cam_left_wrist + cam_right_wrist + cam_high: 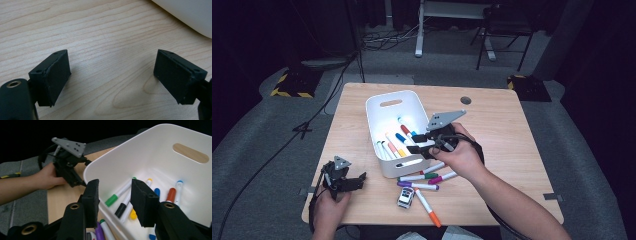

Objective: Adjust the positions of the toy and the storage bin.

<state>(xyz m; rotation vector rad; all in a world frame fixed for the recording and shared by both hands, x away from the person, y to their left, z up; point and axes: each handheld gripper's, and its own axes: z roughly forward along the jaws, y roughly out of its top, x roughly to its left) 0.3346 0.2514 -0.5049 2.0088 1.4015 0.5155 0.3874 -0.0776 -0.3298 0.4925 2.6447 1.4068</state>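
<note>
The wooden table carries the white bin, and several markers lie already inside it. My right gripper hovers over the near rim of the bin, its jaws apart and holding nothing. My left gripper rests wide open on bare wood. Five markers on the table and one small toy car are left.

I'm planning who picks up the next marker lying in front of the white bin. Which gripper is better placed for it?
Right. The right gripper hangs open and empty at the white bin's near rim, just above the loose markers. The left gripper rests open at the table's left corner, farther from them.
</note>
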